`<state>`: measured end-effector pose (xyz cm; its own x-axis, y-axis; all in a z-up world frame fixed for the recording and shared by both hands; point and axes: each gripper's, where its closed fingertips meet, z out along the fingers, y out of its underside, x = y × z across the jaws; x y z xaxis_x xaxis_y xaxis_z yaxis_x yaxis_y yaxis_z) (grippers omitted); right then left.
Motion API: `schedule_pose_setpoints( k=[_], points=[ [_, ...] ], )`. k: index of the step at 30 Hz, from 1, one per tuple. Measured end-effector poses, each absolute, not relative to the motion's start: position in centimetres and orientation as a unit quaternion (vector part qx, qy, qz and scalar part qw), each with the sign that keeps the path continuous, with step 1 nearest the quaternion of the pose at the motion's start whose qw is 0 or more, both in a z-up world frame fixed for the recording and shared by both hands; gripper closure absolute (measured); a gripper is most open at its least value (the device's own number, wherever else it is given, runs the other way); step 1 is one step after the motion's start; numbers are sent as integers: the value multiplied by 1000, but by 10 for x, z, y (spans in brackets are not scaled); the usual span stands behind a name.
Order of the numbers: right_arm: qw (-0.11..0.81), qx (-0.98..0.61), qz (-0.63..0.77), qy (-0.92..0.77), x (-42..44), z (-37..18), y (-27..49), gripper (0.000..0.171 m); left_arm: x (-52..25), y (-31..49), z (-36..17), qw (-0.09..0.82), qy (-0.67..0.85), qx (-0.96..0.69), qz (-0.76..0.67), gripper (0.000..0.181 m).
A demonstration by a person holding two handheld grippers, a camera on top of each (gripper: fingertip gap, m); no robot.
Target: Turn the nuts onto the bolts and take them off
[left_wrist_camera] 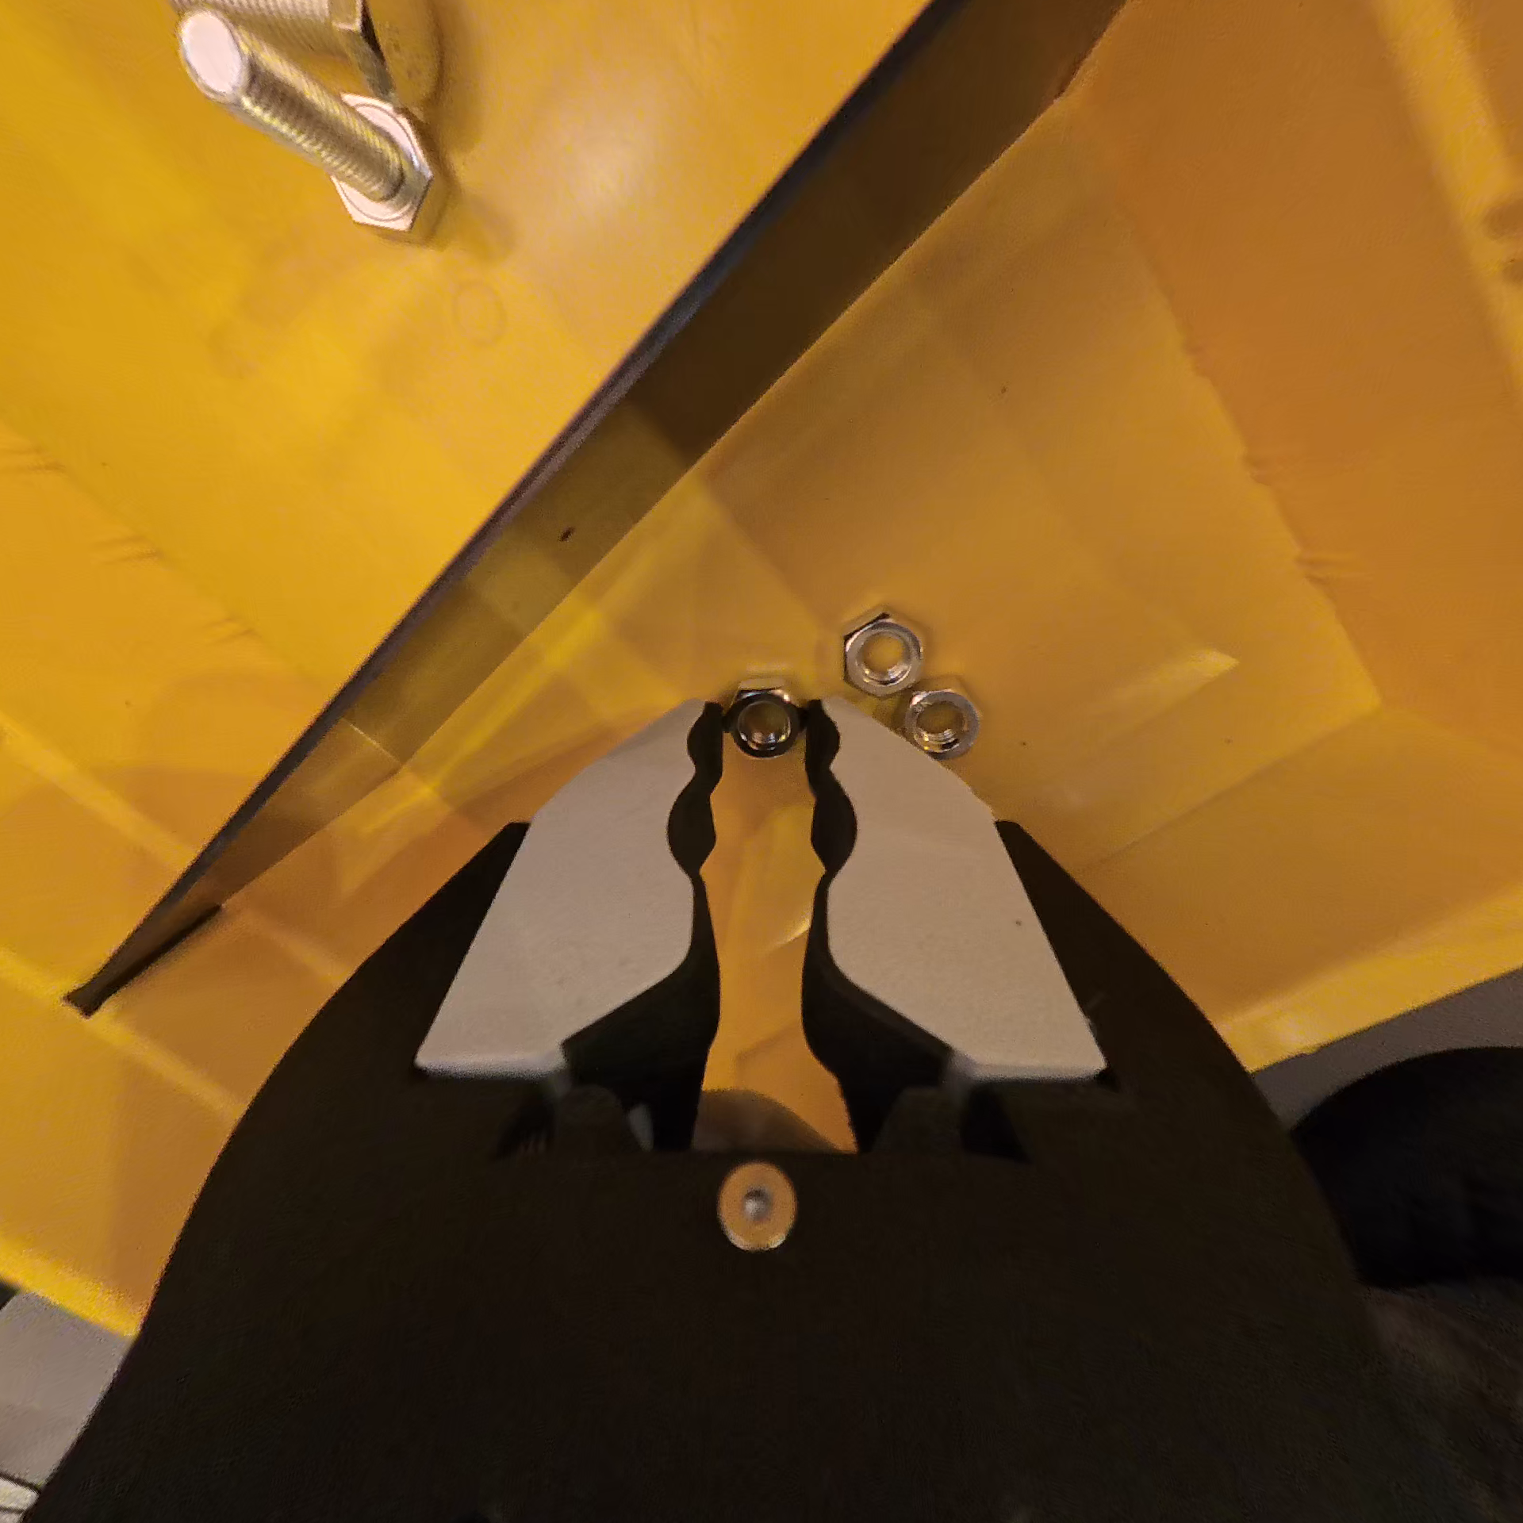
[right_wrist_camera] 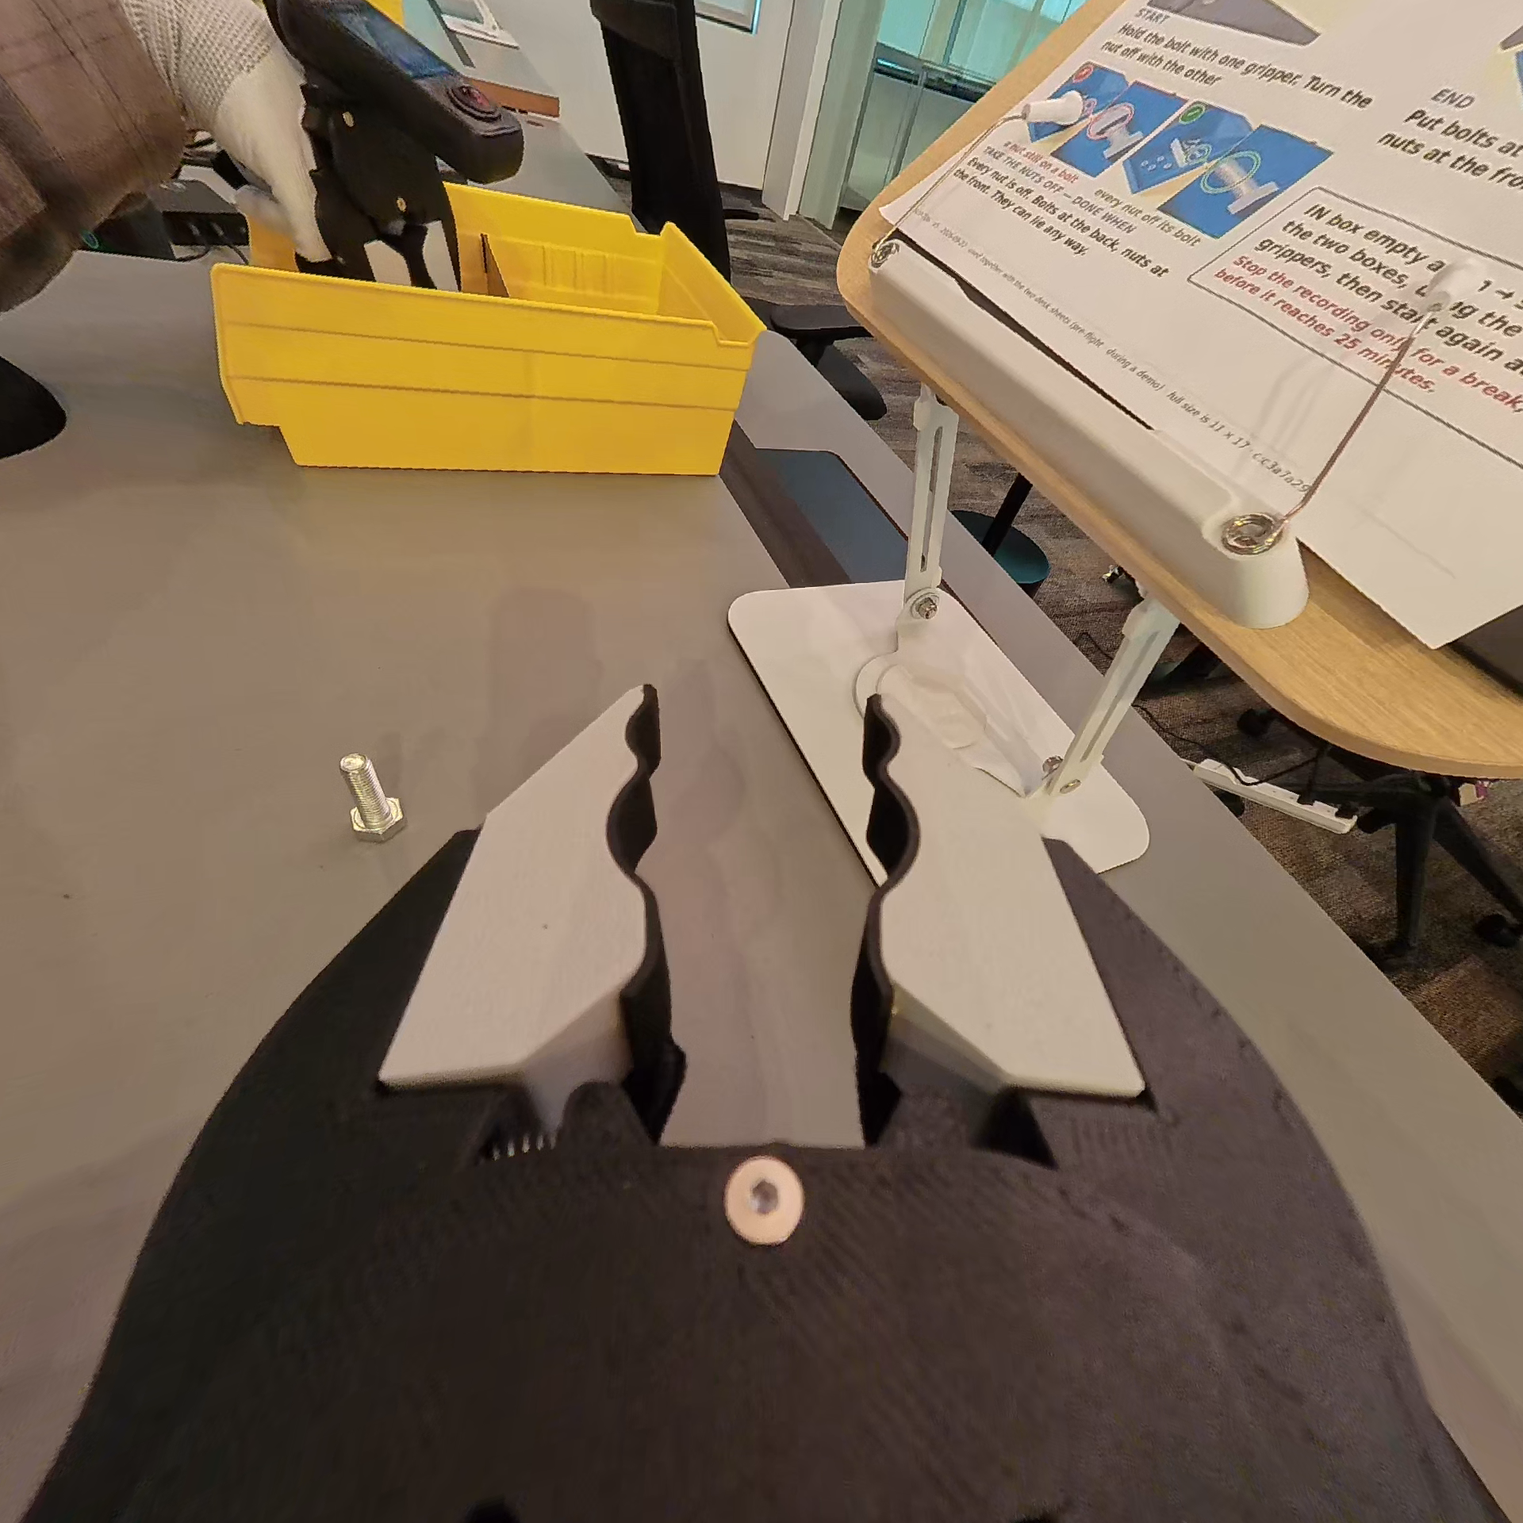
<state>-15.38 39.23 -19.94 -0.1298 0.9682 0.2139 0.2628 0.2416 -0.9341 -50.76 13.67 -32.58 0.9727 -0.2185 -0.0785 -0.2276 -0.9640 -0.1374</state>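
Down inside the yellow bin (left_wrist_camera: 1071, 412), the left claw (left_wrist_camera: 762, 709) has its tips on either side of a small nut (left_wrist_camera: 760, 725) on the bin floor; the jaws are narrow, and the tips look to touch the nut's flats, though I cannot tell if it is truly gripped. Just right of the tips lie two more nuts (left_wrist_camera: 886, 655), touching each other. A dark divider (left_wrist_camera: 511, 536) runs slantwise close on the claw's left, leaving little room that side. Beyond it, far up-left, lie bolts (left_wrist_camera: 330, 140).

Over the grey table (right_wrist_camera: 247, 659), the right claw (right_wrist_camera: 762, 709) stands wide and holds nothing. One bolt (right_wrist_camera: 372, 795) stands on its head, just left of it. Ahead lies open tabletop up to the bin (right_wrist_camera: 494, 387). A white stand base (right_wrist_camera: 824, 643) lies close on the right, near the table edge.
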Motion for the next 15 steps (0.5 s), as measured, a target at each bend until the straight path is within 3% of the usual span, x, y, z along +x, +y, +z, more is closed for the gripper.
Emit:
schedule_pose_setpoints(
  k=[8, 15],
  points=[
    [458, -476, 388, -643, -152, -195, 393, 123, -489, 154, -264, 149, 161, -972, 90, 162],
    [459, -471, 389, -645, -151, -192, 390, 124, -400, 185, -193, 245, 293, -914, 137, 162]
  ],
)
